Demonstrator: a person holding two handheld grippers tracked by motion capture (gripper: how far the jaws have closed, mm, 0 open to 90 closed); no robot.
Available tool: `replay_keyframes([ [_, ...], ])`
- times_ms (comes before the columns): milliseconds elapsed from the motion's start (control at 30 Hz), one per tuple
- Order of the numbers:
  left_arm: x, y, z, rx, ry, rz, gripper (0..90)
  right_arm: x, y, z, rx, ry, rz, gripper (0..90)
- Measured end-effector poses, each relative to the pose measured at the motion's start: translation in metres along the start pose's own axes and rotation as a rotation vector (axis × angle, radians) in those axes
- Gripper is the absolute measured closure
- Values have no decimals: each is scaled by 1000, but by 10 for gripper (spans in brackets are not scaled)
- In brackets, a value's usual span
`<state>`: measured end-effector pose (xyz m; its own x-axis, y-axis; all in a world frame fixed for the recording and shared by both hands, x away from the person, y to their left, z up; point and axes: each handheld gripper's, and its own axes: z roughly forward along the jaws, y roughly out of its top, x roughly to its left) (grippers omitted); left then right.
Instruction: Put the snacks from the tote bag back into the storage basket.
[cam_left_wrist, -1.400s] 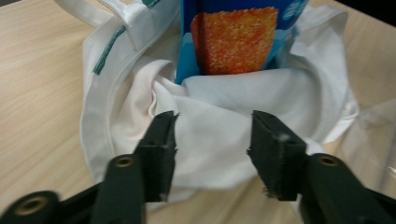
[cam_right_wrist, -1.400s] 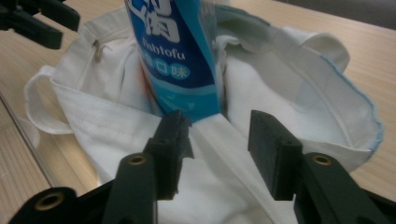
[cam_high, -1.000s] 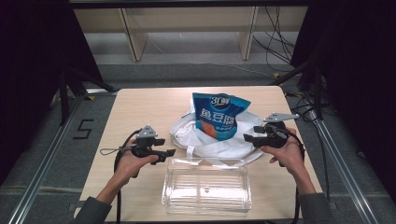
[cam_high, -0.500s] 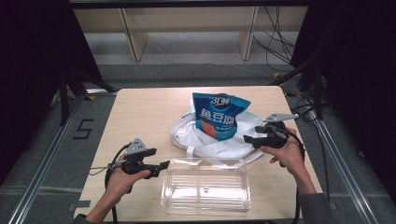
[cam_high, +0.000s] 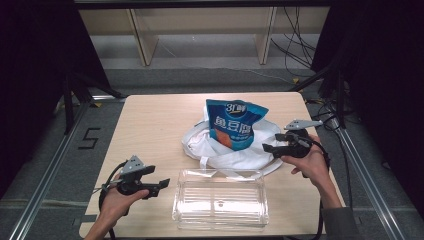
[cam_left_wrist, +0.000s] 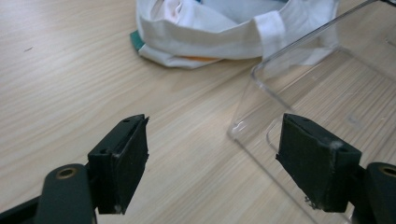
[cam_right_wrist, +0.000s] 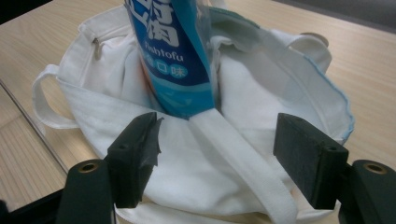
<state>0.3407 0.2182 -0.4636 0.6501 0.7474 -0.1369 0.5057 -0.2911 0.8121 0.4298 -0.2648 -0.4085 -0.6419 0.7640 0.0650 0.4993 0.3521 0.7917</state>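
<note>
A blue snack packet (cam_high: 234, 125) stands upright in a crumpled white cloth bag (cam_high: 230, 150) at the table's middle. A clear plastic box (cam_high: 220, 200) lies near the front edge. My left gripper (cam_high: 161, 179) is open just left of the box. Its jaws have just been opening, and the box corner (cam_left_wrist: 280, 93) lies ahead of them, untouched. My right gripper (cam_high: 271, 142) is open at the bag's right side. Its jaws have also just been opening, and they stand either side of a bag strap (cam_right_wrist: 238, 154) without pressing it. The packet (cam_right_wrist: 173, 51) rises behind the strap.
The wooden table (cam_high: 150, 120) has bare room at the left and back. Metal rails (cam_high: 45, 180) run along both sides on the floor. Cables (cam_high: 320, 110) trail off the right edge, and a wooden shelf unit (cam_high: 200, 25) stands beyond the table.
My left gripper has moved from beside the bag toward the near left, ending by the box's left end. The right gripper has stayed put.
</note>
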Motion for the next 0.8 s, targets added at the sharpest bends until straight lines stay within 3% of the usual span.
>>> replay_keyframes([
  [133, 3, -13, -2, 11, 31, -5, 235, 2, 9, -12, -12, 2, 5, 278],
  [200, 5, -16, -4, 41, 51, 26, 235, 2, 12, -16, -17, 6, -3, 268],
  [233, 4, -18, -2, 10, 56, -1, 235, 2, 14, -18, -30, 10, -14, 266],
  [333, 4, -22, -1, 20, 71, 1, 235, 6, 24, -26, -26, 17, -34, 254],
  [400, 4, -26, 1, 52, 70, 25, 235, 9, 35, -30, -21, 4, -65, 251],
  [467, 2, -28, 4, 36, 64, -8, 235, 9, 48, -34, -16, -5, -94, 250],
  [533, 5, -27, 1, 70, 72, 23, 235, 11, 61, -36, -6, 0, -105, 250],
  [600, 5, -28, 2, 56, 77, 13, 236, 11, 76, -36, -17, 6, -159, 252],
  [633, 6, -29, 1, 67, 78, 30, 236, 13, 83, -36, -9, 16, -163, 253],
  [700, 4, -30, 4, 52, 75, -15, 237, 18, 105, -31, -6, 9, -191, 264],
  [800, 5, -31, 4, 46, 78, -6, 237, 21, 115, -27, 31, 4, -198, 267],
])
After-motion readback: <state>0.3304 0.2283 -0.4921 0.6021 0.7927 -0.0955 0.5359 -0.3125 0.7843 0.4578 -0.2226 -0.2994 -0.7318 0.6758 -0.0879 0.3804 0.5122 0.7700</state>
